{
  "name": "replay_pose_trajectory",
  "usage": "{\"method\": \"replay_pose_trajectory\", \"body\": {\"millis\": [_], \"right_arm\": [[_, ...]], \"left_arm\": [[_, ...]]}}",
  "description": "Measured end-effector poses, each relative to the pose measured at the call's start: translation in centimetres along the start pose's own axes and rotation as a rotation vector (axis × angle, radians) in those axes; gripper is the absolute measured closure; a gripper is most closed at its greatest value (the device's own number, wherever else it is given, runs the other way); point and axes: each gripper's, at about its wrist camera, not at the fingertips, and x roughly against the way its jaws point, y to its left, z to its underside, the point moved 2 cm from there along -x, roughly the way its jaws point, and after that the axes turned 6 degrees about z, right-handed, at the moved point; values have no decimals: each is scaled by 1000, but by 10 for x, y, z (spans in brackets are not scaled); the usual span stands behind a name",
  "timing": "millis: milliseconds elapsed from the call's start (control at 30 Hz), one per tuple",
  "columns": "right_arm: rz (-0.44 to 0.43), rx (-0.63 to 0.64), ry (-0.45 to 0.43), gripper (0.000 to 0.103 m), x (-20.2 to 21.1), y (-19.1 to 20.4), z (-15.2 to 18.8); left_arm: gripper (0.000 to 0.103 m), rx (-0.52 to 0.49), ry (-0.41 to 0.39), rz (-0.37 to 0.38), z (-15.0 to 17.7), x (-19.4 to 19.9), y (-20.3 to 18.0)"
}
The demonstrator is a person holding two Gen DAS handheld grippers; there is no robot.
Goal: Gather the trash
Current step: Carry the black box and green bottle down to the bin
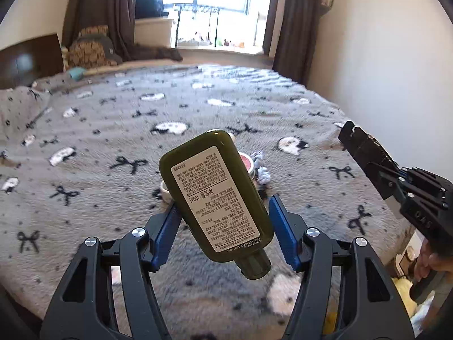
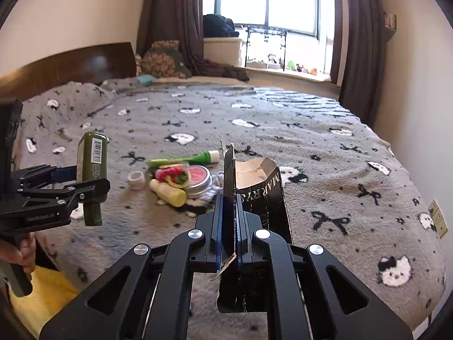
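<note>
My left gripper [image 1: 223, 226] is clamped on a dark green lotion bottle [image 1: 215, 198], blue pads pressing both sides, cap end toward me, bottle lifted clear of the bed. My right gripper [image 2: 228, 226] is pinched tight on a torn black cardboard box [image 2: 263, 195], one thin flap between the pads, rest of box hanging to the right.

Just past both: grey fleece blanket [image 2: 325, 147] w/ bows & cat faces, covering the whole bed. Leftover trash sits in a tight cluster mid-bed: white cap [image 2: 136, 180], yellow bottle [image 2: 168, 192], round tin w/ pink lid [image 2: 199, 178], green tube [image 2: 184, 159]. Lots of bare blanket around the cluster; bed's right edge runs close to the wall.

Far end: wooden headboard [image 2: 79, 62] at left, curtains [image 2: 172, 19], bright window [image 2: 269, 2].

Right-wrist view shows the whole cluster & bottle's barcode side; left-wrist view hides most of the cluster behind the bottle, shows its printed label instead, plus my right gripper at frame's right edge.
</note>
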Motion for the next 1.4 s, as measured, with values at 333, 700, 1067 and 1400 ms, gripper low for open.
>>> {"method": "replay_pose_trajectory", "body": {"millis": [333,700,1067,1400], "right_arm": [[-20,3,-55,95,95,17,39],[-178,-23,82,95,92,52,116],[-258,-57,294,95,49,79,182],[-323,-42,472,95,12,108,231]], "left_arm": [[44,-64,-39,-26,49,75,-20],[44,-52,69,-18,131,88,-24],[44,-12,293,19,224,44,-21],[44,35,435,39,276,10,-8]]}}
